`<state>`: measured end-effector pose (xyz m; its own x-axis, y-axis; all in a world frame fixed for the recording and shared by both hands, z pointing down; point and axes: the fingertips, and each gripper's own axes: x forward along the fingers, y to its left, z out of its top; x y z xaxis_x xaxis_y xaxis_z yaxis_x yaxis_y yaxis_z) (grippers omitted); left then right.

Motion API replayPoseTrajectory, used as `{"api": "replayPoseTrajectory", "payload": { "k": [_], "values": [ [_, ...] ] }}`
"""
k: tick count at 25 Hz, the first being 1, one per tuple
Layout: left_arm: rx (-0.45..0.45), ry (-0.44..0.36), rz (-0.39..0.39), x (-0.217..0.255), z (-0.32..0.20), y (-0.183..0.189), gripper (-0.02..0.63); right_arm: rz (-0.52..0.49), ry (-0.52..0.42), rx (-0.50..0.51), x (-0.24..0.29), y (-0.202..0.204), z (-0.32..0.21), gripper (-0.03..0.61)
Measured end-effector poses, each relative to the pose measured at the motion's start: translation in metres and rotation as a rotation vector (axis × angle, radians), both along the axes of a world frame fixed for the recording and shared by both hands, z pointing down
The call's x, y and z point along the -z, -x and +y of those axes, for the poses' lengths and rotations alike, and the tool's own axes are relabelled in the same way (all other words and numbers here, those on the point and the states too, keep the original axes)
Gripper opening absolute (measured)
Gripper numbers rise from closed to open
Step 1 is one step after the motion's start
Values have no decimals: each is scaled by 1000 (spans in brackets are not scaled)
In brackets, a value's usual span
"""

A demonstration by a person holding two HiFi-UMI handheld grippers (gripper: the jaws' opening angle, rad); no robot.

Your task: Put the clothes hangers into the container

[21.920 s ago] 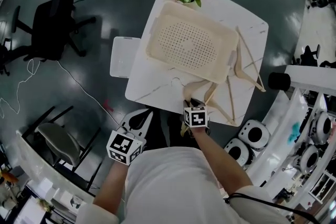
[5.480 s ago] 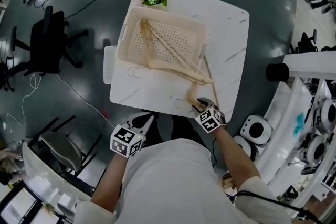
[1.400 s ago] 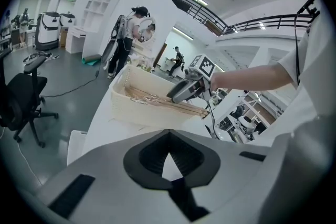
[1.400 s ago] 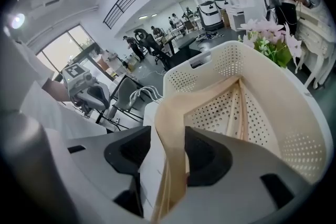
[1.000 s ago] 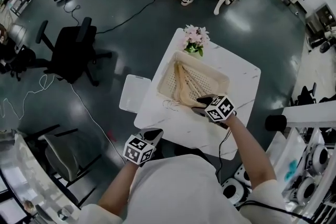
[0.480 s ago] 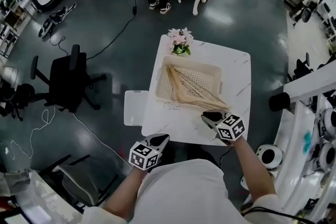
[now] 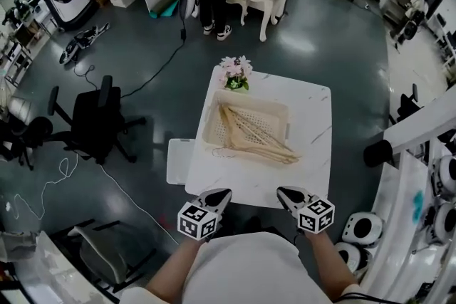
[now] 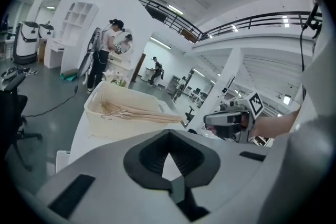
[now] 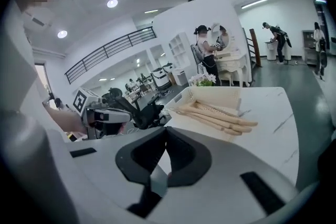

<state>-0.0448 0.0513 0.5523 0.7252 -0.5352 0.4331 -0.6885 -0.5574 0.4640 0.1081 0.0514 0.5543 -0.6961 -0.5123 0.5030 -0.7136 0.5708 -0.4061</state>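
The right tongs have just been closing and now stand pressed together with nothing between them. The left tongs are likewise drawn together at the tips and hold nothing. In the head view both hang off the near edge of the white marble tabletop, well apart from each other, the left at about 7 o'clock of it and the right at about 5 o'clock, neither touching anything on it. From the tongs the container, a cream perforated basket, lies toward 12 o'clock on the left half of the tabletop. The clothes hangers, pale wooden ones, lie bundled inside it, running from its 10 o'clock corner toward 4 o'clock, where their ends stick out over the rim above the tabletop. A bunch of pink flowers stands just beyond the container at its 12 o'clock. A white tray sits beside the tabletop at 9 o'clock, and a black office chair stands on the floor farther out that way.
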Motion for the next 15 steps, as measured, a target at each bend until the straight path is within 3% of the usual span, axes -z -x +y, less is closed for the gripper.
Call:
{"api": "replayPoseTrajectory", "payload": {
  "k": [5, 8, 15],
  "values": [
    [108, -74, 28, 24, 16, -21, 8, -44, -59, -40, 25, -27, 21, 18],
    [149, -75, 65, 35, 30, -38, 8, -54, -71, -36, 29, -41, 30, 18],
    [151, -79, 43, 38, 60, -52, 8, -74, -68, -28, 24, -47, 51, 20]
  ]
}}
